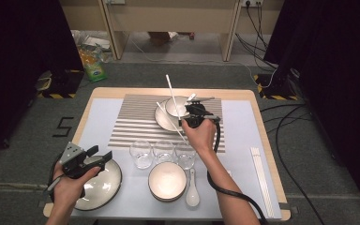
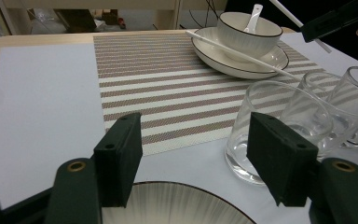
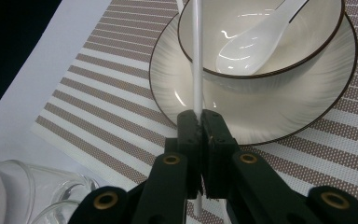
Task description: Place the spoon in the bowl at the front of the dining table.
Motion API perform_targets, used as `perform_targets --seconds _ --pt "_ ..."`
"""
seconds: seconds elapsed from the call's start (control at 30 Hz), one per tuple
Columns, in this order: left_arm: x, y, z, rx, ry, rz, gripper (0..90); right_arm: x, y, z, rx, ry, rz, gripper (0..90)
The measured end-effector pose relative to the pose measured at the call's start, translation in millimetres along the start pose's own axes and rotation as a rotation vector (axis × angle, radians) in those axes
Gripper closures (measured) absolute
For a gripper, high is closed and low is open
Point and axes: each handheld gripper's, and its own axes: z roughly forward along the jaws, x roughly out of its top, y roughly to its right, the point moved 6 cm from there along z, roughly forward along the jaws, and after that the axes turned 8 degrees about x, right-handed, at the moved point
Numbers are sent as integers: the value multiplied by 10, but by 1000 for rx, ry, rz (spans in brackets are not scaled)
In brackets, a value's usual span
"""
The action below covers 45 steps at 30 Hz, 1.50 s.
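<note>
My right gripper (image 1: 184, 121) (image 3: 200, 117) is shut on a white chopstick (image 1: 173, 96) (image 3: 196, 56). The stick rises steeply over a white bowl (image 1: 176, 106) (image 3: 307, 51) that holds a white spoon (image 3: 256, 39) and stands on a plate (image 1: 163, 118) (image 3: 270, 112). A second chopstick (image 1: 173, 124) (image 2: 242, 52) lies slanted across that plate's rim. At the near left, my left gripper (image 1: 101, 153) (image 2: 191, 140) hovers open with nothing between its jaws, just above a ribbed plate (image 1: 104, 187) (image 2: 177, 207).
A striped placemat (image 1: 136, 119) (image 2: 168, 79) lies under the far plate. Three glasses (image 1: 141, 153) (image 2: 270, 126) stand in a row mid-table. Near the front are another bowl (image 1: 167, 180) and a spoon (image 1: 192, 190). More chopsticks (image 1: 262, 180) lie along the right edge.
</note>
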Motion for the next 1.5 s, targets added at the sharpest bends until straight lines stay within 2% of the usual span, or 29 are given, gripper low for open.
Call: perform_targets --seconds 0.7,1.5 --pt "9 1 -12 1 3 0 351 -8 -18 21 6 0 1 873" --pt "0 -9 -7 1 2 0 351 -39 -27 71 6 -26 -1 873"
